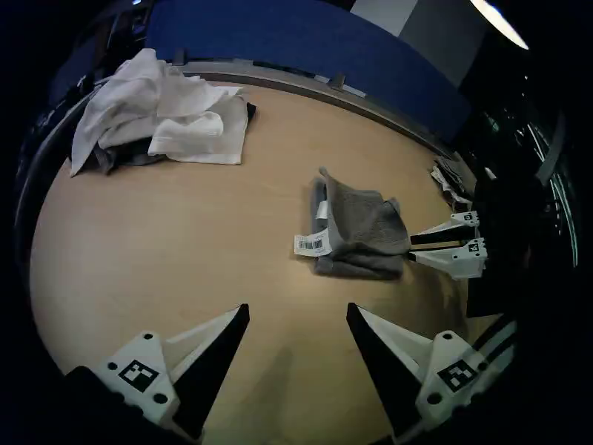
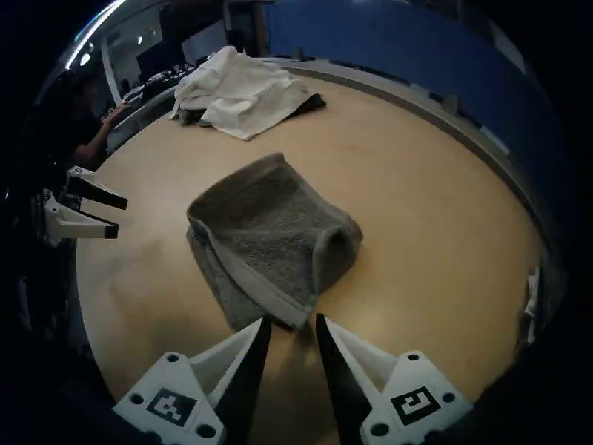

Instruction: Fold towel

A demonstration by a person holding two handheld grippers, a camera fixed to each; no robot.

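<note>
Gray towel (image 2: 270, 237) sits near the middle of the table (image 2: 437, 222), doubled over but lumpy, with one side rolled into a fat fold. The relation that matters: it lies straight ahead of your right gripper (image 2: 292, 325). Its near corner is right at the fingertips and the rest runs off toward the table's far edge.

That gripper's jaws are narrow, a thin gap with bare wood showing through. The corner is at the tips, not clearly between them, so I judge nothing is pinched yet.

Your left gripper (image 1: 295, 310) is spread wide and empty, over bare table on the near side, well apart from the towel. From there the towel is ahead and off to the right, its long axis running near to far. A white tag (image 1: 311, 243) sticks out of the side that faces you.

So your right hand is the nearer one by far (it's practically on the cloth). My guess is the next move is that hand closing on the corner, while your left has to travel in to the tag side before any fold can be squared up.

A pile of white cloths (image 1: 159, 111) sits at the table's far left corner, near the blue partition (image 1: 311, 37), well apart from the towel and out of your way.
</note>
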